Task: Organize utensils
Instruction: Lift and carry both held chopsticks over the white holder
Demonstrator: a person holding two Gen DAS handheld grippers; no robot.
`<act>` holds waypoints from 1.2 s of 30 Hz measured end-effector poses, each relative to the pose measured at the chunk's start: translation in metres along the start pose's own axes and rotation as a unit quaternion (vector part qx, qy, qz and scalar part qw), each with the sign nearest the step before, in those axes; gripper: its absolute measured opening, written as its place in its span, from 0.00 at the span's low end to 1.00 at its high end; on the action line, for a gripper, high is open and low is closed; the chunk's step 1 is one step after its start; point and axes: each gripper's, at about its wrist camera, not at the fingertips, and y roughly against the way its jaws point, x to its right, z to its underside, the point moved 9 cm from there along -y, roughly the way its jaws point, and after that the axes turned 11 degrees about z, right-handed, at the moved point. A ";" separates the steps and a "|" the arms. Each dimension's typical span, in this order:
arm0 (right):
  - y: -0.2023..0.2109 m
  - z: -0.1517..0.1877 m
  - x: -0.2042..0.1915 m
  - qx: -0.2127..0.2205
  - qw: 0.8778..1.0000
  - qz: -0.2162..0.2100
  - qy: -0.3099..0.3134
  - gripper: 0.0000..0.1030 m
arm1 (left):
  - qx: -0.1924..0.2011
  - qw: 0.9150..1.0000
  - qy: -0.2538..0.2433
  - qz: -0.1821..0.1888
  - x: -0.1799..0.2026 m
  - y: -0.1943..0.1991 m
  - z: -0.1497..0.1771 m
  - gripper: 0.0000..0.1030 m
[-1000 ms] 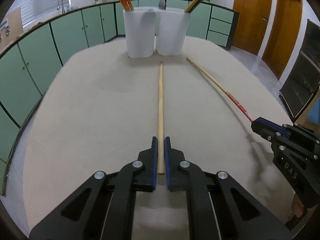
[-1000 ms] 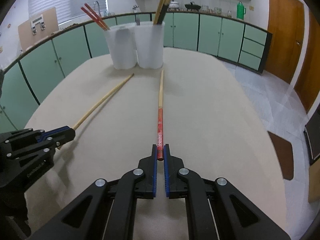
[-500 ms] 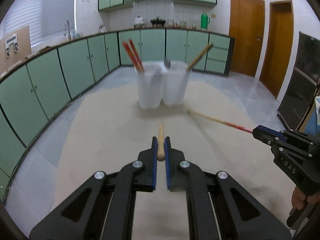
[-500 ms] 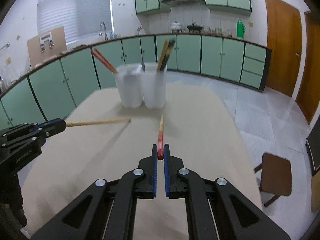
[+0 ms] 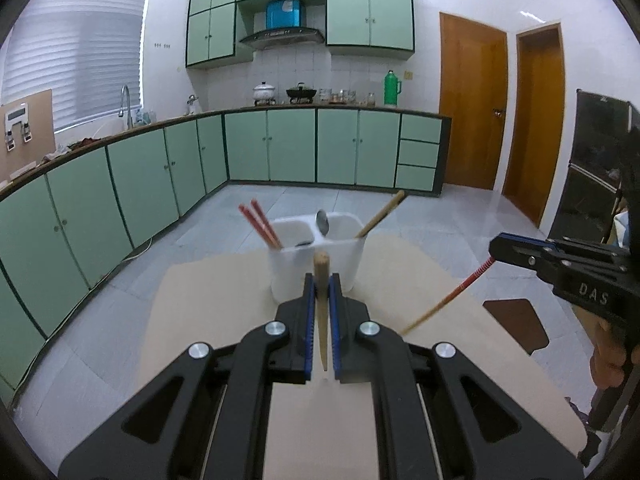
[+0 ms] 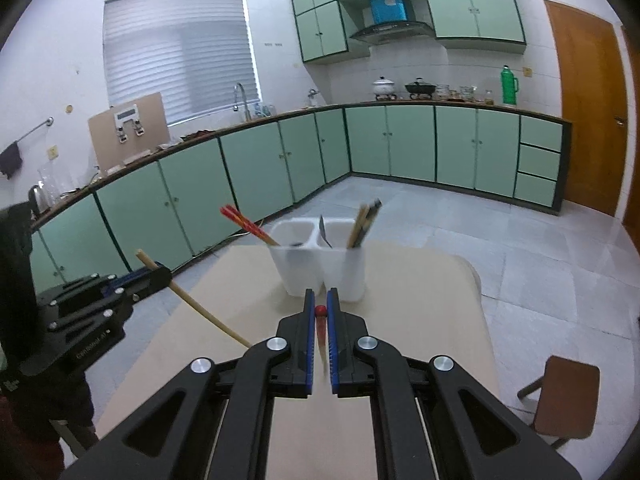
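Observation:
My left gripper (image 5: 321, 280) is shut on a plain wooden chopstick (image 5: 322, 312), held above the table with its tip hanging down. My right gripper (image 6: 319, 300) is shut on a red-ended chopstick (image 6: 321, 326), also lifted. In the left wrist view the right gripper (image 5: 498, 247) shows at right with its chopstick (image 5: 448, 302) slanting down. In the right wrist view the left gripper (image 6: 160, 274) shows at left with its chopstick (image 6: 200, 308). A white two-compartment holder (image 5: 316, 264) stands ahead, with red chopsticks (image 5: 260, 224) in its left cup and wooden ones (image 5: 380, 214) plus a spoon (image 5: 322, 222) in its right.
The beige table (image 5: 208, 320) lies below both grippers. Its far edge is just behind the holder (image 6: 320, 268). A brown stool (image 6: 564, 396) stands on the floor to the right. Green cabinets line the back wall.
Both grippers have lifted their chopsticks off the table and raised them high. The chopsticks now hang tip down, and the view has tilted up toward the kitchen.

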 end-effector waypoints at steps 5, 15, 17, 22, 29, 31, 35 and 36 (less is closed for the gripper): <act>0.002 -0.024 -0.005 0.009 1.000 0.000 0.020 0.05 | 0.012 1.000 -0.009 0.009 0.005 0.002 -0.016 0.05; 0.014 -0.091 -0.013 0.065 0.997 -0.001 0.039 0.05 | 0.059 0.998 -0.031 0.015 0.012 0.008 -0.067 0.05; 0.017 -0.113 -0.014 0.086 0.996 0.001 0.037 0.05 | 0.073 0.997 -0.037 0.015 0.013 0.008 -0.082 0.05; 0.014 -0.158 -0.012 0.120 0.993 0.001 0.020 0.05 | 0.106 0.993 -0.052 0.003 0.012 0.001 -0.120 0.05; -0.018 -0.189 -0.013 0.141 0.989 0.028 0.031 0.05 | 0.108 0.993 -0.052 -0.014 -0.003 -0.030 -0.145 0.05; -0.031 -0.190 -0.012 0.138 0.990 0.031 0.032 0.05 | 0.096 0.994 -0.044 -0.014 -0.009 -0.045 -0.143 0.05; -0.063 -0.186 -0.011 0.123 0.992 0.029 0.024 0.05 | 0.083 0.996 -0.032 -0.015 -0.021 -0.068 -0.139 0.05; -0.070 -0.185 -0.010 0.119 0.992 0.029 0.023 0.05 | 0.077 0.996 -0.030 -0.016 -0.024 -0.076 -0.137 0.05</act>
